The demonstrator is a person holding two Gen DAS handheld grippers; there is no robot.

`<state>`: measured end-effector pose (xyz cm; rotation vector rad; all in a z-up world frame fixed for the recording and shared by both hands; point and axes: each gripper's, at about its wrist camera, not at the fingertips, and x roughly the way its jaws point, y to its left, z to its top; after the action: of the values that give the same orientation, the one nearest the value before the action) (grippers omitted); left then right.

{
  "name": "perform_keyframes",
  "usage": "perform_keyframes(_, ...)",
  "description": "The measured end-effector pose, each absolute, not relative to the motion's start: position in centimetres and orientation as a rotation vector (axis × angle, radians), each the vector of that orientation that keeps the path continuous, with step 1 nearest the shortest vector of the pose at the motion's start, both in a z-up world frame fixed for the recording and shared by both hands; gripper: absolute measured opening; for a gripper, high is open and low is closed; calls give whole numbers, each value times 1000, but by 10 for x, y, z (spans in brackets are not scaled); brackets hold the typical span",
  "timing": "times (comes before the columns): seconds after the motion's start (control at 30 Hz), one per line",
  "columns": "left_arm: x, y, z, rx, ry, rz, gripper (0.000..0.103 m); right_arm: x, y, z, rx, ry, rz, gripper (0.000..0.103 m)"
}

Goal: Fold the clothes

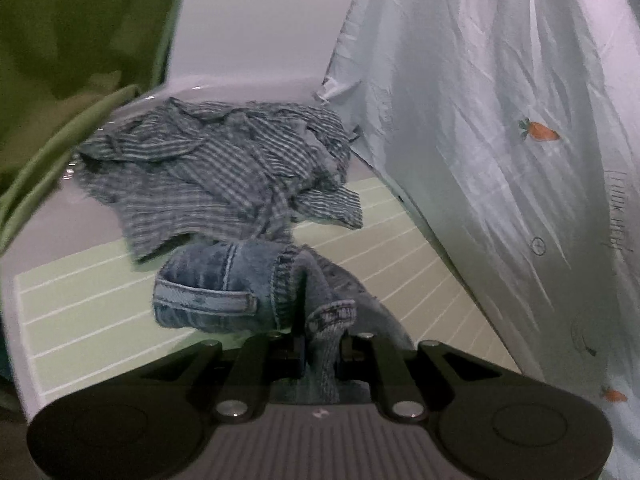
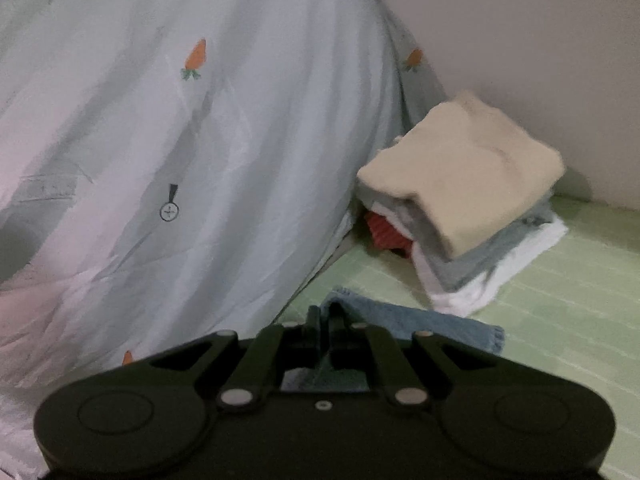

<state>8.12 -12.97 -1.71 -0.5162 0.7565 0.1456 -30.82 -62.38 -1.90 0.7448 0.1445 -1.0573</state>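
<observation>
While no writing is readable, the left claw grips the jeans by a seam; the right claw pinches their blue edge, long axis unclear.

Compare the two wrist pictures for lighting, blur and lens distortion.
Left wrist view: dim, dark fisheye corners; the blue denim garment shows crisp stitching, while the crumpled blue-and-white striped shirt is softer; small glare spots lie behind it. Right wrist view: equally dim; the folded stack of cream, grey and white clothes is smeared, and the pale carrot-print sheet bows outward.
</observation>
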Motion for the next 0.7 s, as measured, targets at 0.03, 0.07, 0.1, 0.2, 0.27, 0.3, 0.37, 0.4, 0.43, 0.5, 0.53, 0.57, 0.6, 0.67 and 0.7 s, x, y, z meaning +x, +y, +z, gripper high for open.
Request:
perform_keyframes(0.03,90,-135,-19,-513,759,145,14,-299,-633,-23,752,154,-1061,4)
perform_keyframes(0.07,100,-140,-21,-510,761,144,14,-290,-641,-27,759,163,-1065,4)
perform_keyframes(0.1,110,-144,-23,-509,764,145,14,-280,-651,-31,774,175,-1071,4)
perform_keyframes(0.2,146,-155,-32,-505,792,158,14,-247,-680,-42,802,223,-1086,4)
perform_keyframes(0.27,171,-165,-41,-480,810,158,14,-215,-701,-50,767,282,-1089,4)
perform_keyframes(0.3,186,-169,-47,-465,820,159,14,-198,-711,-53,747,312,-1090,4)
perform_keyframes(0.37,217,-180,-63,-438,850,173,21,-161,-735,-66,715,369,-1063,4)
perform_keyframes(0.4,232,-186,-72,-425,883,197,22,-142,-747,-73,697,394,-1040,7)
perform_keyframes(0.43,245,-191,-78,-415,913,219,24,-128,-756,-78,692,433,-1029,19)
perform_keyframes(0.5,252,-197,-79,-413,922,228,31,-110,-761,-86,684,483,-1018,34)
perform_keyframes(0.53,251,-199,-78,-413,907,216,47,-108,-758,-87,676,485,-1017,52)
perform_keyframes(0.57,245,-201,-76,-413,872,187,67,-114,-749,-91,661,494,-1037,61)
perform_keyframes(0.6,238,-203,-74,-398,846,165,73,-121,-739,-95,643,504,-1062,76)
perform_keyframes(0.67,227,-210,-71,-329,829,163,77,-137,-721,-106,627,539,-1117,79)
perform_keyframes(0.7,221,-213,-69,-292,826,163,77,-147,-715,-115,651,567,-1142,79)
